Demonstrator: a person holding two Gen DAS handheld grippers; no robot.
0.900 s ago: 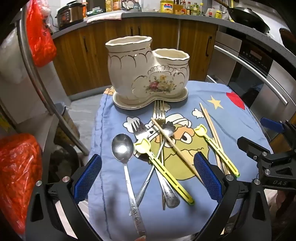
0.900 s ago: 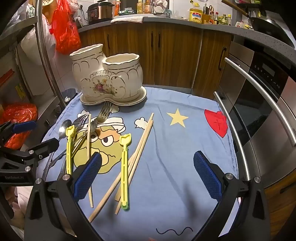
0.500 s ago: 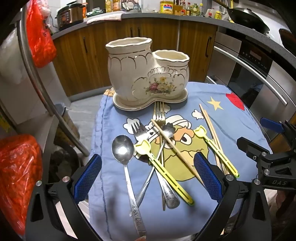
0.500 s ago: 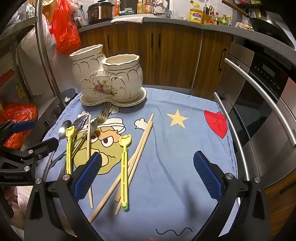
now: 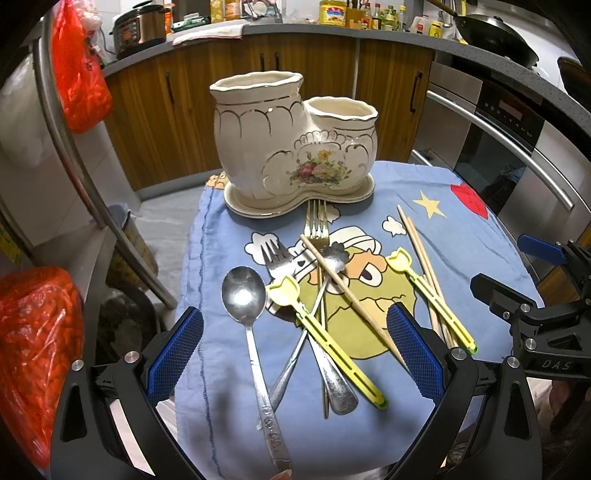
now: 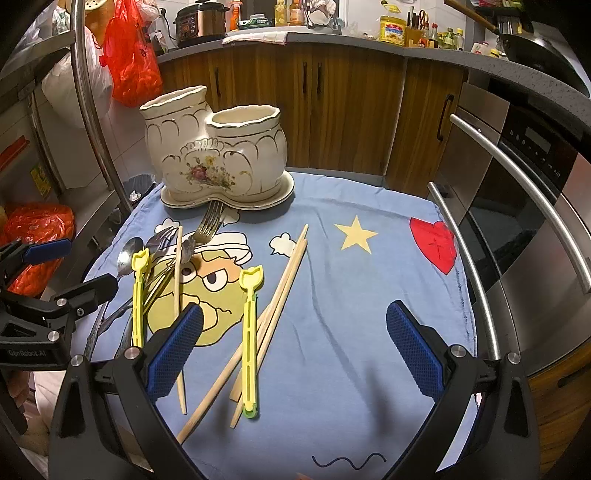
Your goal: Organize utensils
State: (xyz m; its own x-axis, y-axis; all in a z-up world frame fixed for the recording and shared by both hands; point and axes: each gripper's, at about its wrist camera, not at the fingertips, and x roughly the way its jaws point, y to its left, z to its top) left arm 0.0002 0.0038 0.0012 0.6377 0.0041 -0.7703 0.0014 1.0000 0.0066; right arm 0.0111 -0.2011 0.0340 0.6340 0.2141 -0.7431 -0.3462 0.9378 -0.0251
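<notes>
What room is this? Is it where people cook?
Yes, it looks like a home kitchen. There is a built-in oven on the right, a counter with bottles and a cooker on it over wooden cupboards, and a wok at the back.

A home kitchen is being shown. Behind the cloth-covered table (image 6: 332,332), wooden cabinets (image 6: 332,110) are being topped by a grey counter (image 6: 351,38) crowded with bottles (image 6: 439,37) and a pressure cooker (image 6: 199,22). To the table's right a steel oven (image 6: 524,177) is being seen, with a wok (image 6: 535,51) above it.
</notes>
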